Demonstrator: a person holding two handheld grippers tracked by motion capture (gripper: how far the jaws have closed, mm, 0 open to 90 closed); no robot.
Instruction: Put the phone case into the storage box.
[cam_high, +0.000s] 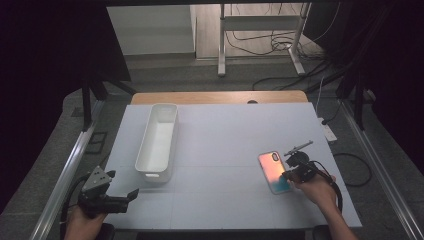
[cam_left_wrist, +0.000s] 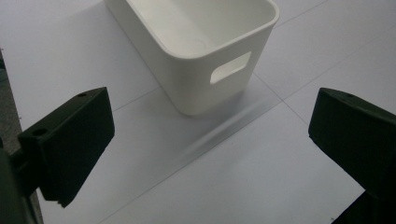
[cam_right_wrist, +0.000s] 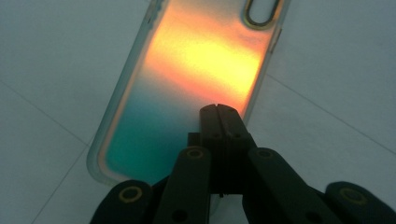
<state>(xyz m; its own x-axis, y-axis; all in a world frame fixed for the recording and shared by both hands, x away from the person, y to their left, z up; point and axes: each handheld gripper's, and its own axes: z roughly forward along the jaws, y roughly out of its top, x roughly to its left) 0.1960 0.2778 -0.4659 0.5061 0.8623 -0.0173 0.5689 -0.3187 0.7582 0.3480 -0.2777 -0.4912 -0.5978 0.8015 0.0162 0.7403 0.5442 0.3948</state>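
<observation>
1 bench, covered in pale white sheeting with faint seams, carries 2 things: 1 white bin and 1 phone case.

The white bin is long and narrow, standing upright on the left half of the bench, its open top showing a bare inside. In the left gripper view it has rounded corners and 1 slot handle cut in the near end wall.

The phone case lies flat on the right half of the bench, well apart from the bin, slightly skewed to the bench edge. It is 1 thin see-through shell with a shimmering back: orange-pink over most of its length, turning teal at the near end. In the right gripper view it shows a clear rim and 1 oval camera cut-out at the far corner.

There are 2 claws. The left claw sits near the bench's front left corner, released, its jaws wide apart with nothing between them, pointing at the bin's near end. The right claw is clenched, jaws pressed together with nothing visible between them, tips over the case's right edge near the teal end.
</observation>
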